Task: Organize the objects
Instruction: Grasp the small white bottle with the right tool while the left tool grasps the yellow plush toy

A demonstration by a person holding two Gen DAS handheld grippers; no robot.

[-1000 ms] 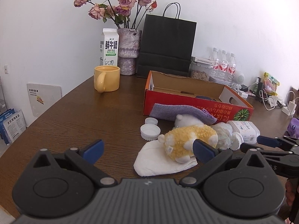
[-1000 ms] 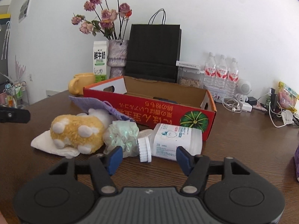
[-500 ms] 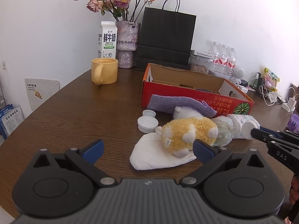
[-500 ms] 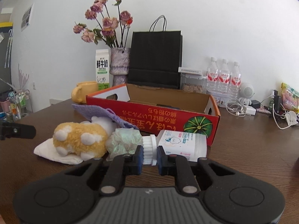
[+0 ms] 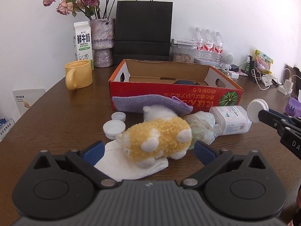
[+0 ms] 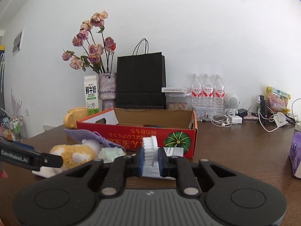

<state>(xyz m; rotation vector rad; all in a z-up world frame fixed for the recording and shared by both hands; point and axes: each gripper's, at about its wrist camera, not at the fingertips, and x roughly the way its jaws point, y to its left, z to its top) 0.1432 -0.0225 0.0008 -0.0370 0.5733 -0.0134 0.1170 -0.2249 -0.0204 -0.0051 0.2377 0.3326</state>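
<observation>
Right gripper (image 6: 150,159) clamped on white bottle's (image 5: 230,121) ribbed cap (image 6: 149,145), before red box (image 5: 169,96). Left gripper (image 5: 148,147), jaws apart, faces plush toy (image 5: 158,141); purple cloth (image 5: 150,104) leans against box.

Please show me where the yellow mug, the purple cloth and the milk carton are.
yellow mug (image 5: 80,73), left wrist view, front wall.
purple cloth (image 5: 148,103), left wrist view, middle of the knit.
milk carton (image 5: 82,41), left wrist view, printed front.

Bright, even daylight washes the white wall (image 6: 188,28) (nearly overexposed), shadows stay soft, and fisheye bending darkens the corners.
</observation>
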